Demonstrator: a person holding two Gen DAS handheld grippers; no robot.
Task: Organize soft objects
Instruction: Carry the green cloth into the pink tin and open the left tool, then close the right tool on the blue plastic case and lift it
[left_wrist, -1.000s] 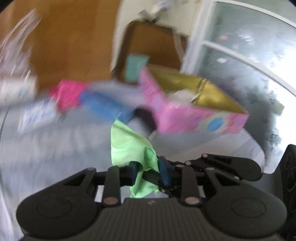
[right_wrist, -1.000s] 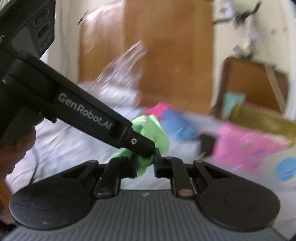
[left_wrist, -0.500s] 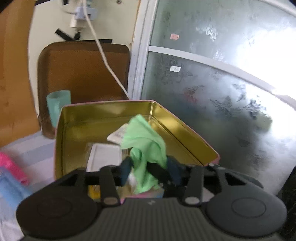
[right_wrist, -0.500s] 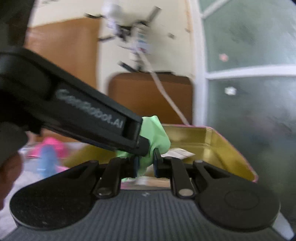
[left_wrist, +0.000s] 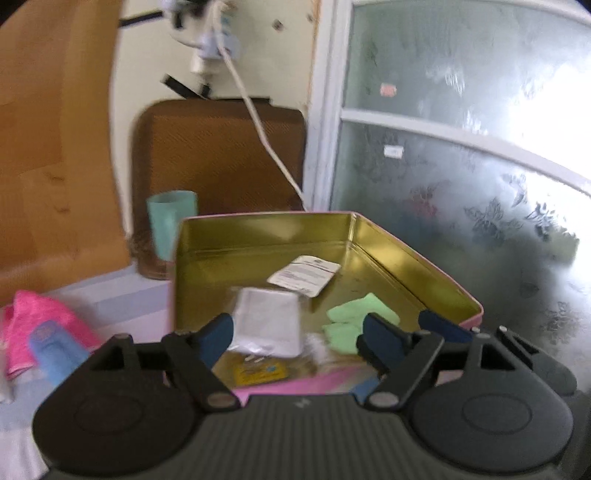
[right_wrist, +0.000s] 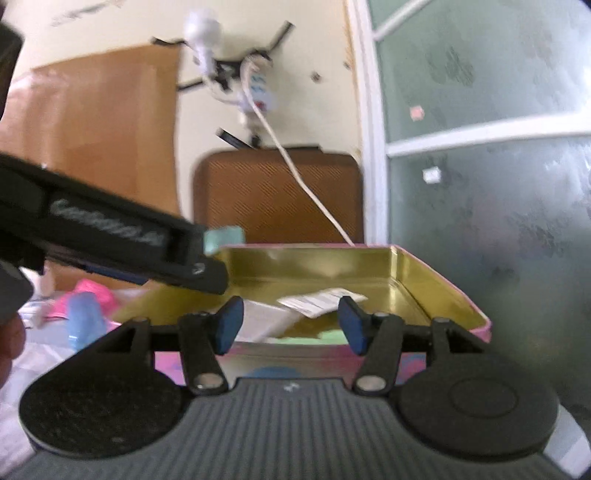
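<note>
A light green cloth (left_wrist: 356, 319) lies crumpled on the floor of the pink tin box (left_wrist: 436, 275) with a gold inside, at its near right. My left gripper (left_wrist: 299, 339) hovers over the box's near edge, jaws opening, nothing between them. My right gripper (right_wrist: 290, 323) is at the near wall of the same box (right_wrist: 454, 291), jaws also opening and empty; a strip of the green cloth (right_wrist: 328, 336) shows just past them. The left gripper's finger (right_wrist: 122, 240) crosses the right wrist view from the left.
In the box also lie a white packet (left_wrist: 267, 323) and a paper slip (left_wrist: 304, 275). A pink cloth (left_wrist: 35, 325) and a blue soft item (left_wrist: 55, 354) rest on the table left of the box. A teal cup (left_wrist: 170, 221), a brown case and a frosted window stand behind.
Both grippers carried the green cloth rightward to over the box, then let go of it; it now lies inside the box and both sets of jaws have spread.
</note>
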